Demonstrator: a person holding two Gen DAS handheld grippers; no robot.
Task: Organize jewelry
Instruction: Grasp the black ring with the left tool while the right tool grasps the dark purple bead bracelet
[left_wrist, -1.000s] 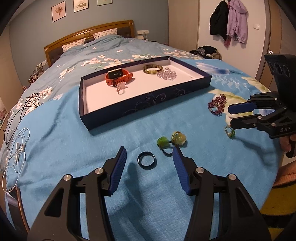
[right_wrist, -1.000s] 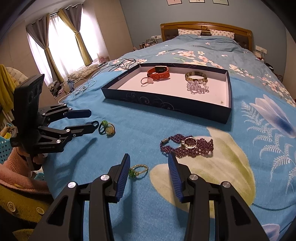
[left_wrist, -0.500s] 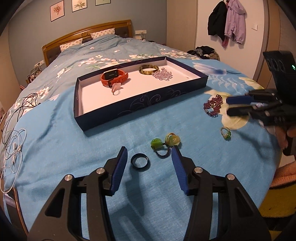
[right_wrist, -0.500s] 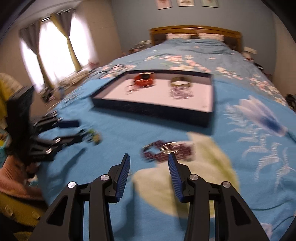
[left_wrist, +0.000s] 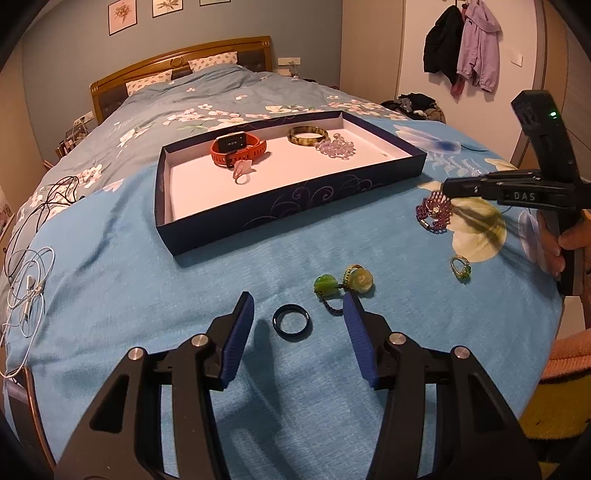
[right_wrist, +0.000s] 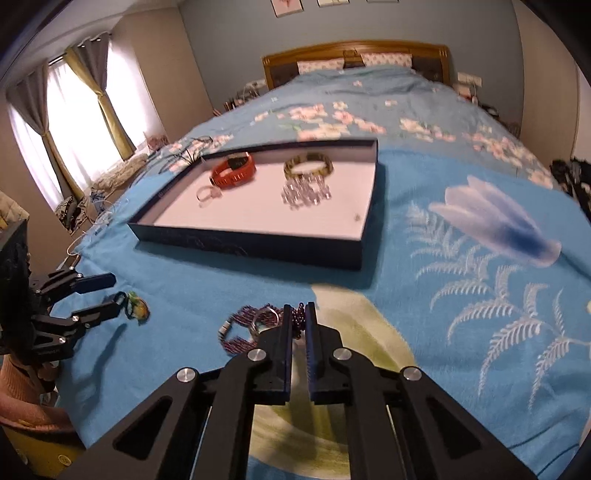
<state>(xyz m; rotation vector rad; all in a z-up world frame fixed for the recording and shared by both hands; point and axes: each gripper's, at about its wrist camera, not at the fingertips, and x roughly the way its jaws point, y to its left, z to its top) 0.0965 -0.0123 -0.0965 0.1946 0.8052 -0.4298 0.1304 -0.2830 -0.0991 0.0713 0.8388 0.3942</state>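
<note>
My right gripper (right_wrist: 300, 309) just clamped on the purple bead bracelet (right_wrist: 246, 329), my left gripper (left_wrist: 297, 308) released, black ring (left_wrist: 292, 321) lying between its fingers, tray (left_wrist: 295, 201) beyond.

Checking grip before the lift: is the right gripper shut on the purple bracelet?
Shut: the right gripper has just closed on the purple bracelet, beads between its fingertips.

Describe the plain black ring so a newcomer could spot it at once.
Start at the shallow dark blue tray on the blue bedspread. Nearer the camera, between the left tongs, lies a plain glossy black ring. Unlike the green beaded ring and green flower charms nearby, it is bare.
</note>
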